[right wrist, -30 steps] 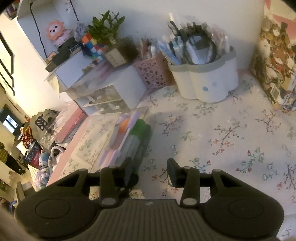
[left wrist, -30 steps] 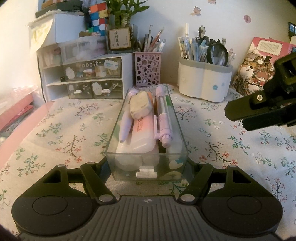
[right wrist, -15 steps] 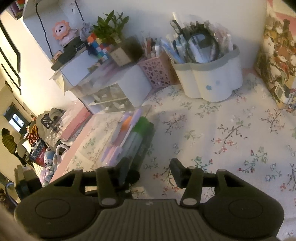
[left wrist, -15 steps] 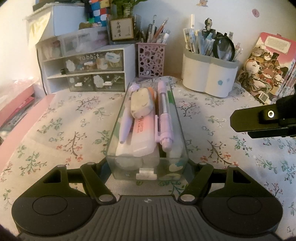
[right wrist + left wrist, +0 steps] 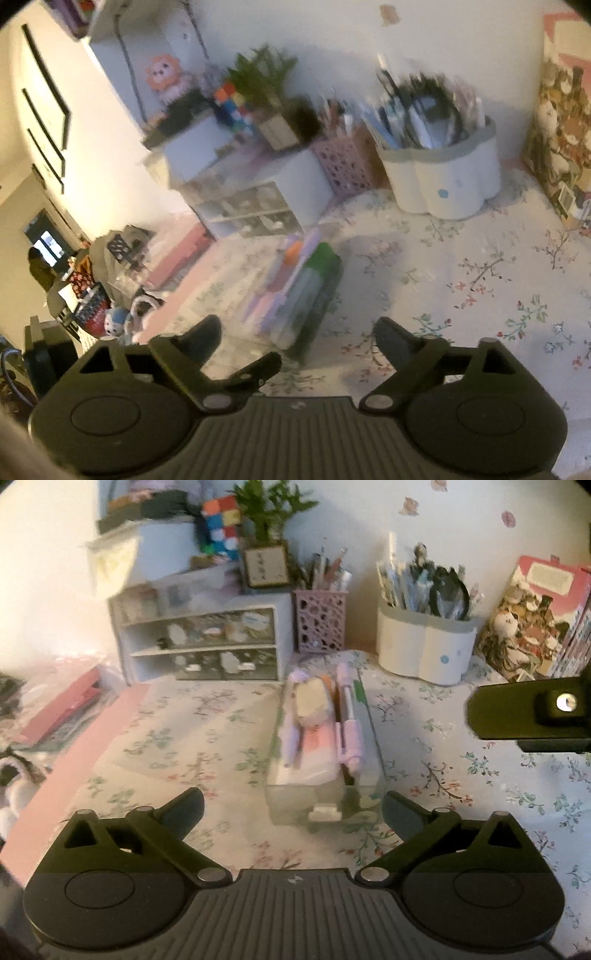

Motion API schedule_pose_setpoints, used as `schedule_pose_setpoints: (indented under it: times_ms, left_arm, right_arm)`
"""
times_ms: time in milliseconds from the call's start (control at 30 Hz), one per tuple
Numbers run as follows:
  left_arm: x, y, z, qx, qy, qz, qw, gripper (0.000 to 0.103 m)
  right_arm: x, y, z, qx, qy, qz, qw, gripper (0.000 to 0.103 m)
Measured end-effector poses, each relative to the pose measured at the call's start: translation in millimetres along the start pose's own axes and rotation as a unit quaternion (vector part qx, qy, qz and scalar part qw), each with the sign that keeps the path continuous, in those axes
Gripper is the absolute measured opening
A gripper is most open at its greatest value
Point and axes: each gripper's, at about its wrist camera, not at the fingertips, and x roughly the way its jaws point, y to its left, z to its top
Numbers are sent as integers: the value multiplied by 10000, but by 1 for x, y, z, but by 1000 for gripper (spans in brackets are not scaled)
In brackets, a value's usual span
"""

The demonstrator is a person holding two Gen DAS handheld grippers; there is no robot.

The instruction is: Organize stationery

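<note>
Left gripper (image 5: 291, 808) has just been opening, jaws wide, nothing between them; right gripper (image 5: 297, 332) too. Clear drawer tray (image 5: 325, 775) of pens sits on floral tablecloth (image 5: 184, 738) (near white organizer (image 5: 199, 642)). Back off straight, don't nudge it.

This is a home, a bedroom or study corner with a stationery desk. The worktop (image 5: 177, 738) wears a floral cloth. Along the wall at the top of the frame stand a small drawer unit (image 5: 199, 642), a pink pen cup (image 5: 320, 622), a white pen holder (image 5: 424, 646) crammed with pens, a potted plant (image 5: 267, 520) and a colour cube (image 5: 221, 524). Stickers (image 5: 508, 518) dot the wall. In the right wrist view a plush lion (image 5: 164, 75) sits upper left, and soft toys (image 5: 114, 321) lie at lower left.
</note>
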Motion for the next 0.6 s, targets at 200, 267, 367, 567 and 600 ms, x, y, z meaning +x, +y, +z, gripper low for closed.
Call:
schedule_pose_setpoints:
  times_ms: [200, 267, 367, 567, 600]
  left_arm:
    - [-30, 11, 4, -309, -45, -177, 9994, 98]
    - [-38, 12, 7, -390, -63, -219, 9990, 98]
    - [-46, 11, 12, -419, -57, -291, 9987, 98]
    - [-52, 11, 18, -470, 7, -212, 9987, 98]
    - [-53, 11, 19, -468, 0, -195, 9987, 98]
  right_arm:
    - [-23, 9, -10, -77, -163, -112, 9998, 87]
    - [-29, 8, -11, 14, -222, -182, 9996, 87]
    - [-36, 8, -12, 146, -325, -227, 9991, 88]
    - [-41, 8, -14, 78, -330, -349, 9988, 88]
    - [-42, 7, -14, 102, -336, -351, 9988, 88]
